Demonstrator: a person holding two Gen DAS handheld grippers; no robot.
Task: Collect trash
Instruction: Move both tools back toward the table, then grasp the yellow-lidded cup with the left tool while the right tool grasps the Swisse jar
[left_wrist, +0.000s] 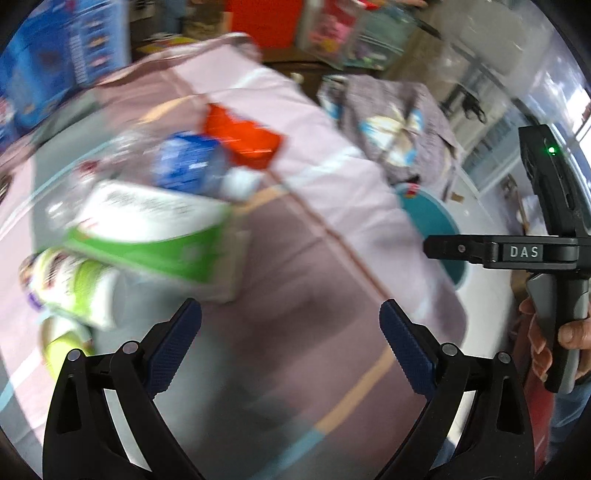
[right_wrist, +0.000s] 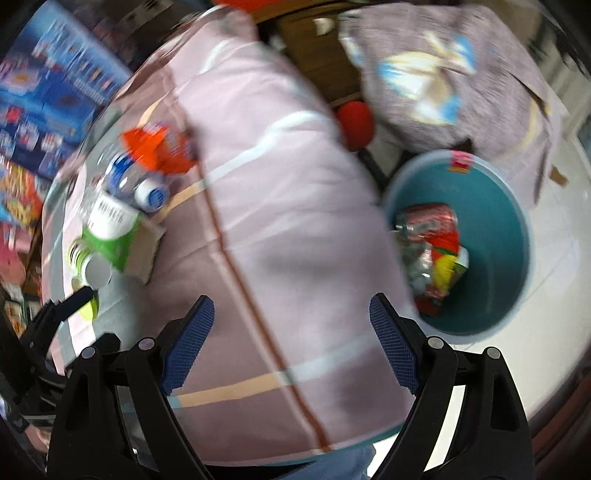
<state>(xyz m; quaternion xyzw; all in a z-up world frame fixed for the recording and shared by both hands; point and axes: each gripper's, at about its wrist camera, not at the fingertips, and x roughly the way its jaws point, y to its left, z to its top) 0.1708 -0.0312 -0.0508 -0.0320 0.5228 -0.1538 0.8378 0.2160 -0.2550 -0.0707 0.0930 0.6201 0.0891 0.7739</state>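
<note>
A: Where does the trash lie?

B: Most of it sits in a loose heap on the pink cloth-covered table (right_wrist: 280, 206), toward the far left. There is a green-and-white carton (left_wrist: 147, 236), a clear bottle with a blue label (left_wrist: 184, 166), an orange wrapper (left_wrist: 243, 138) behind it, and a green-and-white cup (left_wrist: 74, 291) nearest the left edge. All of it is blurred.

A: And the bin?

B: The teal bin (right_wrist: 495, 258) stands on the white floor just off the table's right edge. Crushed cans and wrappers (right_wrist: 432, 251) already lie in its bottom.

A: What are the grippers doing?

B: The left gripper (left_wrist: 290, 343) hangs over bare cloth, near the heap, its jaws spread wide with nothing between them. The right gripper (right_wrist: 291, 343) is likewise released and empty, above the middle of the table, the bin to its right.

A: Anything else?

B: A patterned grey cloth (right_wrist: 443, 74) is draped over something beyond the bin, and a hand (left_wrist: 569, 332) grips the right tool's handle.
</note>
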